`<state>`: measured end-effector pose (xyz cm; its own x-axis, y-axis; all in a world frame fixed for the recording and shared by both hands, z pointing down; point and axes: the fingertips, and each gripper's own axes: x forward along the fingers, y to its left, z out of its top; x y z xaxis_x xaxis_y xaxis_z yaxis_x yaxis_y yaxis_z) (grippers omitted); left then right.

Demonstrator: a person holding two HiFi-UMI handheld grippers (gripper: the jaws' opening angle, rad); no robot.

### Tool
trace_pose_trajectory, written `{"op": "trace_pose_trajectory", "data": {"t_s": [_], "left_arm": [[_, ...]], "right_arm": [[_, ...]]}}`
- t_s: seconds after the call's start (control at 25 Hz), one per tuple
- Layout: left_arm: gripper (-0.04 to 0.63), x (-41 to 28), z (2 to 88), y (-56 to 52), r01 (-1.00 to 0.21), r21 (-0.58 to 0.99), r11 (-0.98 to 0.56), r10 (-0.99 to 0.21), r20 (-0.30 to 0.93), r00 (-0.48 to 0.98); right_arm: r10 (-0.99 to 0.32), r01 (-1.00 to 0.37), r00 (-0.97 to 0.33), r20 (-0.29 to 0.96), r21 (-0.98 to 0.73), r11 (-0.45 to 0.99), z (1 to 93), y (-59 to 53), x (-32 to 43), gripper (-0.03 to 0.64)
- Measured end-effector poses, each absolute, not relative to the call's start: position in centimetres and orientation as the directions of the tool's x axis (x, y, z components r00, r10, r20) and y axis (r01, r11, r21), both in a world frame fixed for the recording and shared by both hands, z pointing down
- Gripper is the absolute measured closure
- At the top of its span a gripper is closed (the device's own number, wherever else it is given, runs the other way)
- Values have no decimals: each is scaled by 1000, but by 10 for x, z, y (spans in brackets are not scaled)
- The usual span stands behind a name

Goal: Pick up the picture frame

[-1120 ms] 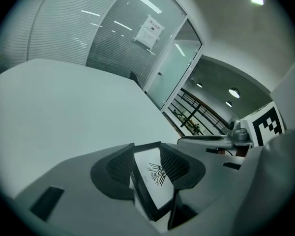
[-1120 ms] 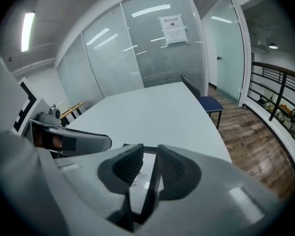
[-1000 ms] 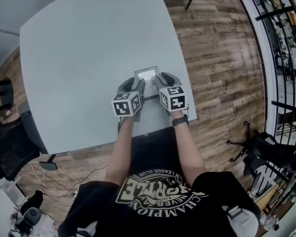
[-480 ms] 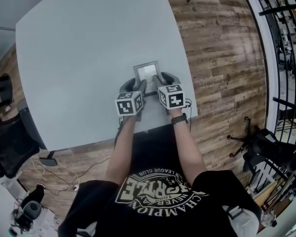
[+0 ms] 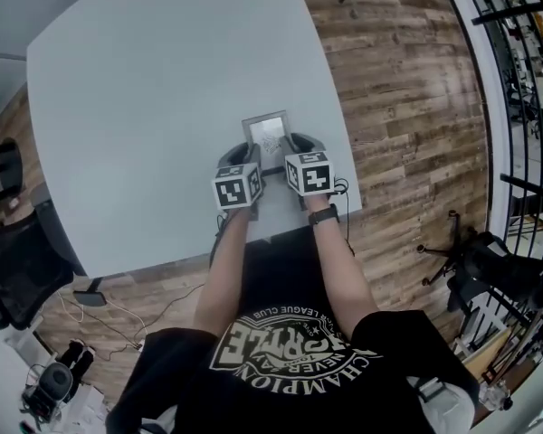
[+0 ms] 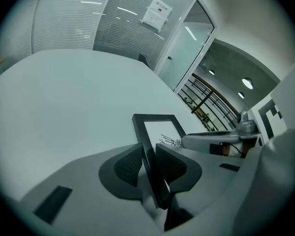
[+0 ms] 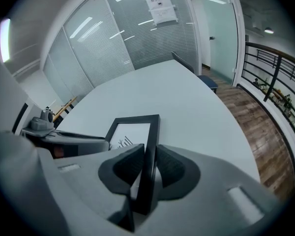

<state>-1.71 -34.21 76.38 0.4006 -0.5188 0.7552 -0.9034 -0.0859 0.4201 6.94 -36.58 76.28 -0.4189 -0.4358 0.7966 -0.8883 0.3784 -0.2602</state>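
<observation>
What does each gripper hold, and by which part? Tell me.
Picture frame: left gripper, jaws closing, pinches its left side rail; right gripper, jaws closing, its right rail.

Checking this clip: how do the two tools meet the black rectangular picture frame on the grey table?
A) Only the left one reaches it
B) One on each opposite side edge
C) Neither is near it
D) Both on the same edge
B: one side edge of the black rectangular picture frame sits between the left tool's closing jaws, the opposite edge between the right tool's closing jaws.
</observation>
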Motion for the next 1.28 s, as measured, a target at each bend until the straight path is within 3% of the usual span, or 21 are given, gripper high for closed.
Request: {"op": "trace_pose_trajectory", "data": {"t_s": [0.64,0.96,1.28], "left_arm": [[518,-46,684,-349,-894,423,-148,-641,647,412],[520,-70,586,-352,-897,373,-237,-762,501,410],[520,-89,463,-338,-899,285,-334,-857,305,415]], "right_arm": [[-569,-883,-454,686,-257,393,682,-364,46,545],[-699,-888,-455,552,-227,400,585,-363,24,543],[-826,-885,-464,321,-200,420,459,-345,7,543]]}}
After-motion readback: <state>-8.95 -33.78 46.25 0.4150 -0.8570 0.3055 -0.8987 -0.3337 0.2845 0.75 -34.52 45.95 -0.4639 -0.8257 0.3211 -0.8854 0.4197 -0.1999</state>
